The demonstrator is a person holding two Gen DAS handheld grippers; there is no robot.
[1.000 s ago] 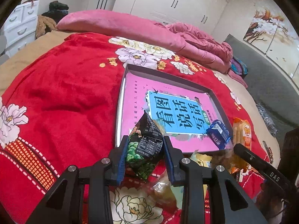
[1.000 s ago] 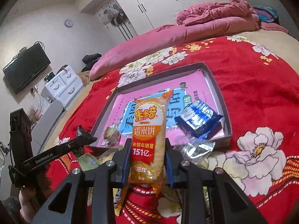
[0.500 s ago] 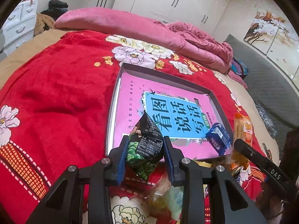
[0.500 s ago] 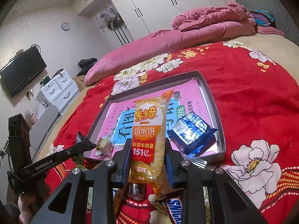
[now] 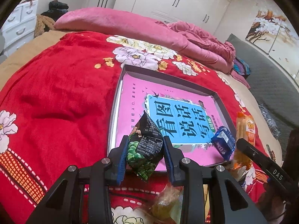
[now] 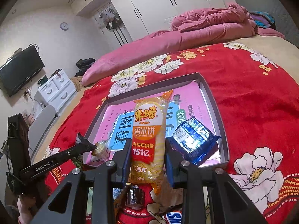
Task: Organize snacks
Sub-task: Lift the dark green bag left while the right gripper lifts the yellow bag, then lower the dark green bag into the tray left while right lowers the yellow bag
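My left gripper [image 5: 144, 152] is shut on a dark green pea snack packet [image 5: 144, 149], held over the near left corner of the shallow grey box [image 5: 169, 78] lined with a pink book cover. My right gripper [image 6: 147, 155] is shut on a tall orange-and-yellow rice cracker packet [image 6: 149, 140] above the box's [image 6: 214, 106] near edge. A blue wrapped biscuit pack [image 6: 193, 140] lies in the box's near right corner and shows again in the left wrist view as the blue pack [image 5: 224, 144]. The left gripper's finger [image 6: 56, 158] reaches in from the left of the right wrist view.
Loose snacks lie on the red floral blanket [image 5: 56, 97] below both grippers: a chocolate bar [image 6: 172, 217], a small brown wrapped piece [image 6: 135, 197], a yellowish bag [image 5: 166, 203]. A pink quilt [image 5: 130, 26] lies behind the box. White drawers [image 6: 54, 89] and a wall TV [image 6: 20, 71] stand left.
Both grippers have edged forward toward the box with their packets still held. More of the box's interior and the blue pack shows in each view.
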